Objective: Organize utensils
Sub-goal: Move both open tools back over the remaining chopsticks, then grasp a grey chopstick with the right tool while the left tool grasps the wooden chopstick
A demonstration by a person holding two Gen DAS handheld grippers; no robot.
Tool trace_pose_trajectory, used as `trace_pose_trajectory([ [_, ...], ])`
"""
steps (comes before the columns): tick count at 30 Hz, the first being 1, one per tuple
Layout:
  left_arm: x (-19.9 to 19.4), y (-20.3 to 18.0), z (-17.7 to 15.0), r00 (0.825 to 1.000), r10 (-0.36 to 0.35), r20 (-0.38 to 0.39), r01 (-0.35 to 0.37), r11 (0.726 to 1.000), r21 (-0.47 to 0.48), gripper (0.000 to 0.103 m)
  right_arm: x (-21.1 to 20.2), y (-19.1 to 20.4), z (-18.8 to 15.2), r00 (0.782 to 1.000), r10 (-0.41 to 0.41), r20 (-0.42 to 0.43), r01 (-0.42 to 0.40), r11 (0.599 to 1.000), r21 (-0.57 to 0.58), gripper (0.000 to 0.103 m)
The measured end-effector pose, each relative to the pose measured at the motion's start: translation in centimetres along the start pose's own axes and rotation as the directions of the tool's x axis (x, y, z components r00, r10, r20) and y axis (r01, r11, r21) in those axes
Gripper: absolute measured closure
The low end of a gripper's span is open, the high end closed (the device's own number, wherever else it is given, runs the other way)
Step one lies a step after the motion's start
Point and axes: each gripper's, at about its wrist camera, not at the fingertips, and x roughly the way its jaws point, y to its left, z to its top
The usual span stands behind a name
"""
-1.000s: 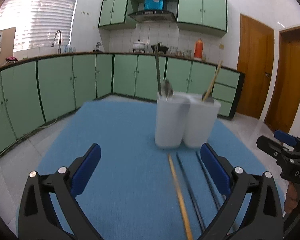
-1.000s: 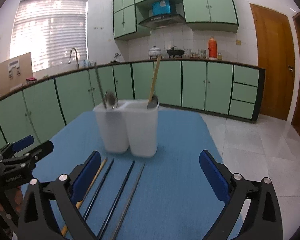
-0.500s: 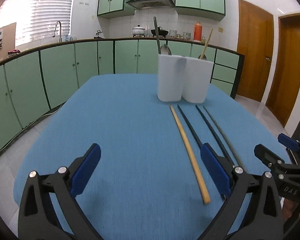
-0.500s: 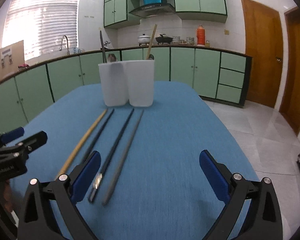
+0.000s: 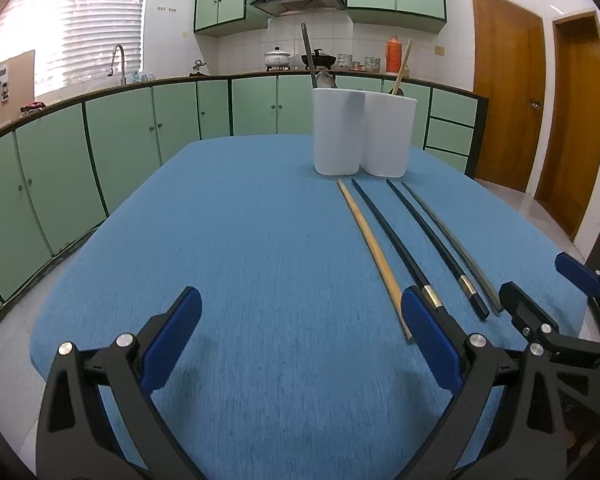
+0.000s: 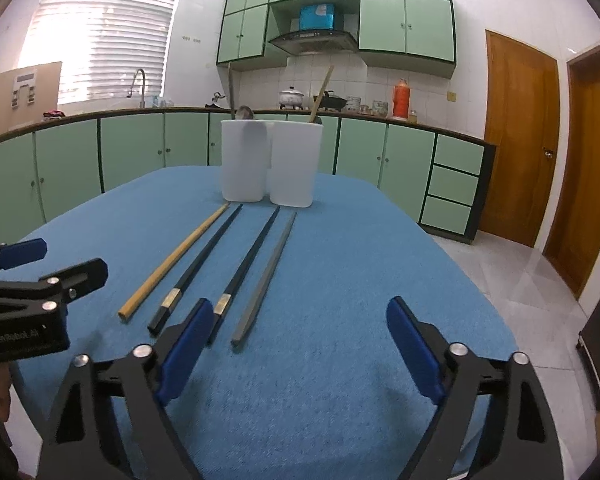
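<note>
Lying side by side on the blue counter, just in front of two white holders, are four chopsticks: one wooden chopstick, two black chopsticks and one grey chopstick. Each holder is carrying one utensil standing in it. The left gripper is hovering spread wide, grasping nothing. The right gripper is closing, jaws apart, nothing between them, near the chopsticks' ends farthest from the holders.

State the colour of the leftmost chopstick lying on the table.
Light yellow-tan, like bamboo: the leftmost chopstick shows best in the right wrist view.
</note>
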Motion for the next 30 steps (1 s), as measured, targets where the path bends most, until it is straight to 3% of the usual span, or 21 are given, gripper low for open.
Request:
trace_pose_trajectory([
  [3,-0.2,-0.1,-0.1,1.000,-0.001,0.003,0.001,1.000,-0.001,0.006,0.3,0.2,-0.1,1.000,0.009,-0.002,-0.009,1.000,0.002,0.032],
  [15,-0.3,-0.2,-0.6,1.000,-0.002,-0.005,0.002,1.000,-0.014,0.006,1.1,1.3,-0.9,0.999,0.033,-0.033,-0.034,0.999,-0.022,0.057],
  [25,0.0,-0.6,-0.6,1.000,-0.018,-0.010,0.018,1.000,-0.025,0.006,1.5,1.5,-0.9,0.996,0.080,-0.027,-0.080,0.996,-0.024,0.093],
  [30,0.0,-1.4,-0.7,0.999,-0.037,-0.011,0.037,0.999,-0.016,0.006,1.5,0.9,-0.8,0.997,0.067,-0.029,-0.067,0.998,-0.001,0.095],
])
